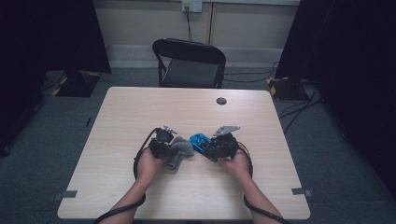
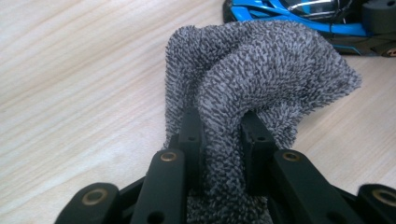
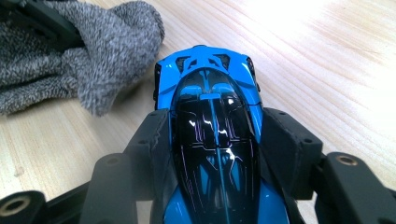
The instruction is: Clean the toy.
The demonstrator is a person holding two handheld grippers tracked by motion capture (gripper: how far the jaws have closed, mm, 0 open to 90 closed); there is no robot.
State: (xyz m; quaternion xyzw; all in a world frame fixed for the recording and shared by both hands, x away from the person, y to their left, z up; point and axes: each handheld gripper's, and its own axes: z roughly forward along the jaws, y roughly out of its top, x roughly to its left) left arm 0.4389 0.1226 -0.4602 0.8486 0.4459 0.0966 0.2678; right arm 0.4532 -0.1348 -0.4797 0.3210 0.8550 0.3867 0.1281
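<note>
left gripper (image 2: 223, 135) pinching grey cloth (image 2: 261, 74) | right gripper (image 3: 217, 149) clamping blue toy car (image 3: 210, 93), just beside cloth | risk: glossy car slips during wiping

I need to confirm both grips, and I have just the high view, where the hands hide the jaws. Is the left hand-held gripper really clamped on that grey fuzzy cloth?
Observer: Yes. The left hand-held gripper pinches a fold of the grey terry cloth between its jaws.
Operator: And the right one?
Observer: The right hand-held gripper has its jaws against both sides of the blue toy car with the black glossy roof.
Operator: Do cloth and car touch?
Observer: In the right gripper view, a strip of wooden table shows between them.
</note>
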